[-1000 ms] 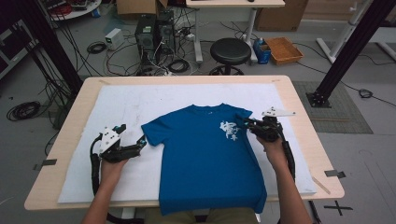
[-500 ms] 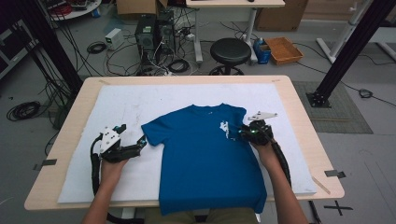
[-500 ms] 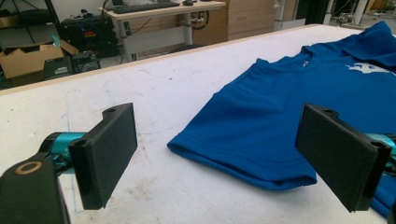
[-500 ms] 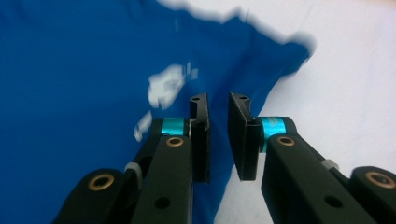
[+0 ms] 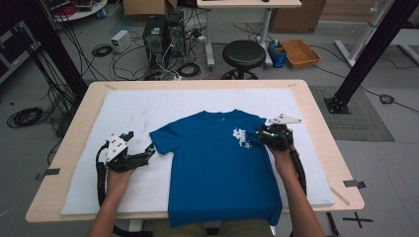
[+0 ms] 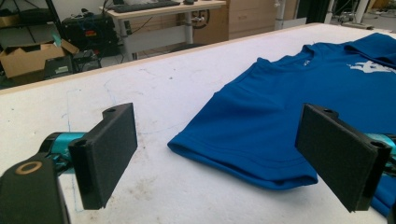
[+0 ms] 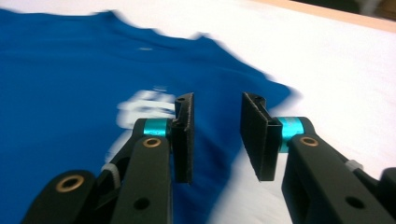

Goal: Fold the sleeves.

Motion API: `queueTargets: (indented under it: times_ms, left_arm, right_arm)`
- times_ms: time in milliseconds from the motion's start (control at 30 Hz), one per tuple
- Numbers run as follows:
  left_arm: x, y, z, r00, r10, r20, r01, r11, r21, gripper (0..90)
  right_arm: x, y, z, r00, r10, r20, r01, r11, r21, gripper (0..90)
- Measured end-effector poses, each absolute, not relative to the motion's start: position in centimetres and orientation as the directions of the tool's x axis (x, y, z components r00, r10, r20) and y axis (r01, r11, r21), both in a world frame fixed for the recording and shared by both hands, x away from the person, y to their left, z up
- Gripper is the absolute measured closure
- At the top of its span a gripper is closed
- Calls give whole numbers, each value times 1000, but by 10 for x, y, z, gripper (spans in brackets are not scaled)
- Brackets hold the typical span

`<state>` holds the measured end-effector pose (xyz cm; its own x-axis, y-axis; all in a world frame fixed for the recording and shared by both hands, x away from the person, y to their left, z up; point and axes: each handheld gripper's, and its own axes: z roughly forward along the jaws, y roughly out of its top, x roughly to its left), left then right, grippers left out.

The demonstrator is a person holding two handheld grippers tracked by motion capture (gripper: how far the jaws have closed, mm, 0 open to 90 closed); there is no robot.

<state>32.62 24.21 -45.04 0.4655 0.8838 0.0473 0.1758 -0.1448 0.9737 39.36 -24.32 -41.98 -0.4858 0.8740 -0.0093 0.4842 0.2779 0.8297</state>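
On the white mat [image 5: 197, 106] that covers the wooden bench [image 5: 318, 116], a blue T-shirt [image 5: 217, 168] lies flat and face up, collar toward the far side and hem hanging just over the near edge. Its fabric looks like soft knit cotton with stitched double hems at the sleeves, and a small white print [image 5: 241, 138] sits on the chest toward the right. The left gripper [image 5: 148, 154] rests on the mat just beside the left sleeve [image 6: 243, 154], its jaws spread wide, and in the left gripper view the sleeve's edge lies between and just beyond the two flat black pads. The right gripper [image 5: 260, 137] hovers over the right sleeve [image 7: 261, 91] close to the print, its jaws at a narrow gap with nothing between them; the right gripper view is blurred, so whether the pads touch the cloth is hard to tell. Folding the shirt appears to be the work in hand, and it looks to be at the very start: both sleeves lie flat and unfolded, and neither one is gripped yet. The next move likely calls for each gripper to slide a jaw under its sleeve hem, pinch the thin cloth without bunching it, and lift both sides evenly so the limp fabric folds inward without dragging the body across the rough, slightly smudged mat.
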Motion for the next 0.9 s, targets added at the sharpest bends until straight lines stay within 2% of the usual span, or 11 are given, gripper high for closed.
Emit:
queueTargets:
  times_ms: [133,167,300,400,467,500,600,667,700,867,900]
  left_arm:
    - [326,242,-450,468,882,49,174,-146,974,128]
    - [326,242,-450,468,882,49,174,-146,974,128]
    - [326,242,-451,467,883,45,174,-142,974,128]
    - [326,242,-450,466,884,45,174,-142,974,128]
    - [326,242,-450,466,884,46,175,-143,974,128]
    - [326,242,-450,467,883,47,175,-145,974,128]
    - [326,242,-450,466,883,49,175,-146,974,128]
    - [326,242,-450,465,884,47,175,-144,974,128]
    - [326,242,-450,466,884,47,176,-145,974,128]
    - [326,242,-450,465,884,47,176,-145,974,128]
    - [326,242,-450,465,884,48,176,-145,974,128]
  right_arm:
    - [399,-224,-431,-517,854,-57,521,367,771,677]
    - [403,-219,-440,-521,850,-80,560,412,718,752]
    - [401,-222,-439,-586,810,-31,535,415,736,876]
    - [398,-221,-436,-686,727,46,497,422,758,867]
    - [397,-218,-435,-720,689,85,500,429,752,688]
    - [397,-223,-430,-681,726,94,501,367,784,630]
    - [397,-230,-425,-617,782,84,495,303,815,646]
    - [396,-242,-421,-419,908,16,498,215,840,723]
    - [398,-245,-423,-394,919,7,508,211,835,727]
    - [405,-239,-440,-470,883,-9,559,306,771,811]
    - [405,-229,-445,-537,843,-39,553,387,738,851]
